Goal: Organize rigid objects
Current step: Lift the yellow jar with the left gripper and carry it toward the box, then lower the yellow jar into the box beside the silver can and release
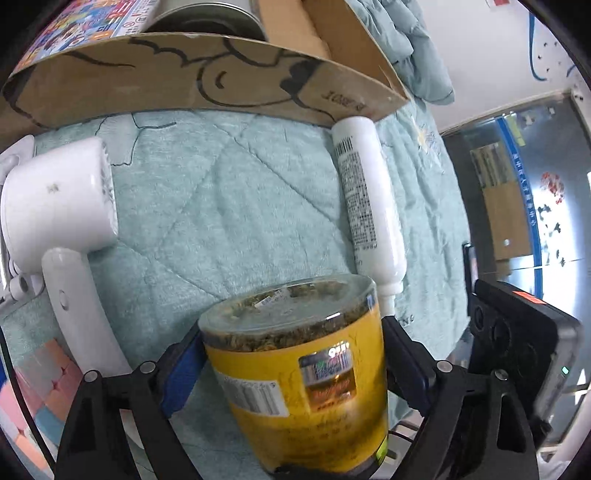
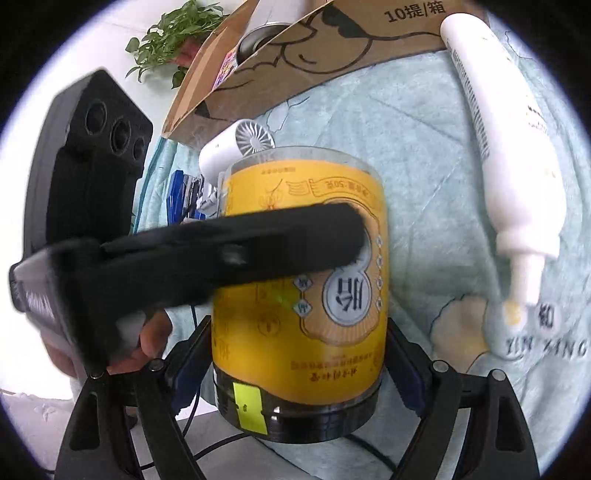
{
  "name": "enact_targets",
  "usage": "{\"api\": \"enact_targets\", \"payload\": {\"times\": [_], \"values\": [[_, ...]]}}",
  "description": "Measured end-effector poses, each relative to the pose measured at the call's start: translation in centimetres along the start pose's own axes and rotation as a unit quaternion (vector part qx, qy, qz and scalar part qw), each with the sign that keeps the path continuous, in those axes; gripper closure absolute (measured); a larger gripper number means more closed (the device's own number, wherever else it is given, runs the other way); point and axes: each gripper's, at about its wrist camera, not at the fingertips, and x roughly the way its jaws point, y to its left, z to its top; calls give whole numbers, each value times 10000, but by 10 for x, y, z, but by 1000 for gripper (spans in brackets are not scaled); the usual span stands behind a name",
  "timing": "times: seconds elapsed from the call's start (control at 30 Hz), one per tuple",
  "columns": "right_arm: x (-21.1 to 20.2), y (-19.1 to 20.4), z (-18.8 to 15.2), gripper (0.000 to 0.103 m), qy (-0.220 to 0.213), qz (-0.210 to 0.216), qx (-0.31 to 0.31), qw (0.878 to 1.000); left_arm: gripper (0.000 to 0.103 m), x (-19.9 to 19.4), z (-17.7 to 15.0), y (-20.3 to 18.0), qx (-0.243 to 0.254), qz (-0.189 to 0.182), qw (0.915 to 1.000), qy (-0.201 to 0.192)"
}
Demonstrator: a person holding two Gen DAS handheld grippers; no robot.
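Observation:
A clear jar with a yellow label [image 1: 295, 369] and a black lid is held bottom end forward above the teal quilt. My left gripper [image 1: 291, 354] is shut on the jar's sides. My right gripper [image 2: 299, 354] is shut on the same jar [image 2: 306, 302] near its lid end. The left gripper's black finger [image 2: 229, 254] crosses the jar's label in the right wrist view. An open cardboard box [image 1: 184, 88] stands at the far end of the quilt.
A white hair dryer [image 1: 62, 206] lies at the left on the teal quilt [image 1: 229, 206], and a white bottle [image 1: 369, 199] lies at the right by the box corner. Pastel blocks [image 1: 33, 402] sit at the lower left. The box holds a metal tin [image 1: 214, 14] and a colourful pack [image 1: 85, 26]. A potted plant [image 2: 170, 40] stands behind it.

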Motion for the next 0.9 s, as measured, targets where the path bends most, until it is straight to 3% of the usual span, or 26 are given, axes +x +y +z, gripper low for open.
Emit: {"api": "enact_targets", "payload": {"times": [0.23, 0.53, 0.6, 0.73, 0.9], "values": [[-14, 33, 17, 18, -394, -74, -260, 9989, 19, -44, 4, -32, 494, 219, 9956, -769], [-93, 90, 91, 18, -1333, -193, -1367, 9814, 19, -160, 78, -96, 1138, 438, 9670, -2238], [-106, 105, 117, 17, -1391, -245, -1551, 9777, 19, -175, 100, -102, 1107, 442, 9646, -2354], [-109, 109, 159, 18, -1258, -288, -1593, 9788, 19, -189, 144, -91, 952, 367, 9678, -2299], [-105, 83, 188, 18, -931, -406, -1490, 9836, 19, -160, 191, -74, 714, 278, 9781, -1935]]}}
